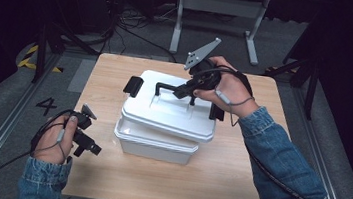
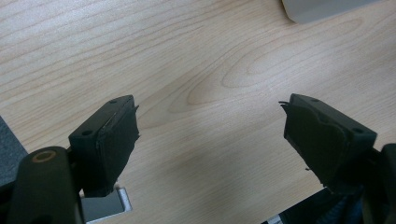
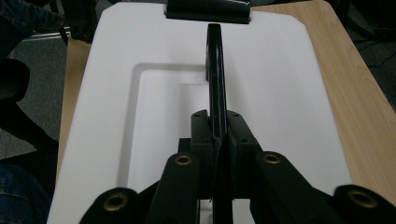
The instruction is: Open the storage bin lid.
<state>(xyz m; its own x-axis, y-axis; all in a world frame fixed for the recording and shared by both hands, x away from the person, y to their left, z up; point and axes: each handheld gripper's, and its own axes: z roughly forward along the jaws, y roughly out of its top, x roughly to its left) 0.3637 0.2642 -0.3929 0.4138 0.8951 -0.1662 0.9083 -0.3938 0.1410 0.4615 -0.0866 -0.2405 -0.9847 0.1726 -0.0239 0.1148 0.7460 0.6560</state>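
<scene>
Left gripper low over table near front left edge, jaws spread wide, nothing between them; bare wood below, in left gripper view too. White box at table centre, just right of it. White lid raised off box rim, tilted, black latches at its ends. Black handle stands up on lid. Right gripper clenched on handle, pads pinching bar in right gripper view.
</scene>
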